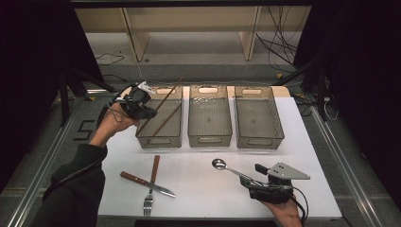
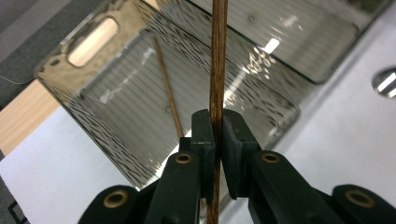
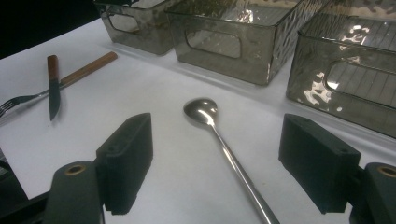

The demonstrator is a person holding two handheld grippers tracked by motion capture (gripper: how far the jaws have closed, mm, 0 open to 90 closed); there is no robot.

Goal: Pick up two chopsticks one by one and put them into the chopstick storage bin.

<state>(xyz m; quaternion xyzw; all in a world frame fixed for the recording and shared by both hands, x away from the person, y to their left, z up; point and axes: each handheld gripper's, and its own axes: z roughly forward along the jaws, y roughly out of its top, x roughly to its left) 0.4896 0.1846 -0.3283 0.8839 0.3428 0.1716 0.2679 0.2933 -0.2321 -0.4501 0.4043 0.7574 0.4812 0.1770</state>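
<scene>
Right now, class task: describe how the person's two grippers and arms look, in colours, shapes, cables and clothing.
Both tools are black with two blocky jaws. The left gripper has brass-coloured rings at its jaw pivots, and a black cable loops from its body. The right gripper carries a grey three-cornered plate with small holes on top, and a dark cable trails beside the hand. The left arm wears a dark sleeve.

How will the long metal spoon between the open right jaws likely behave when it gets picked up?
The long shiny metal spoon is probably slippery: its thin, polished handle gives the right gripper pads little to bite on. It looks rigid, so it should not flex. Its bowl sits at the far end, so gripped low on the handle it may pivot downward. It lies flat on the white table, leaving little clearance beneath.
</scene>
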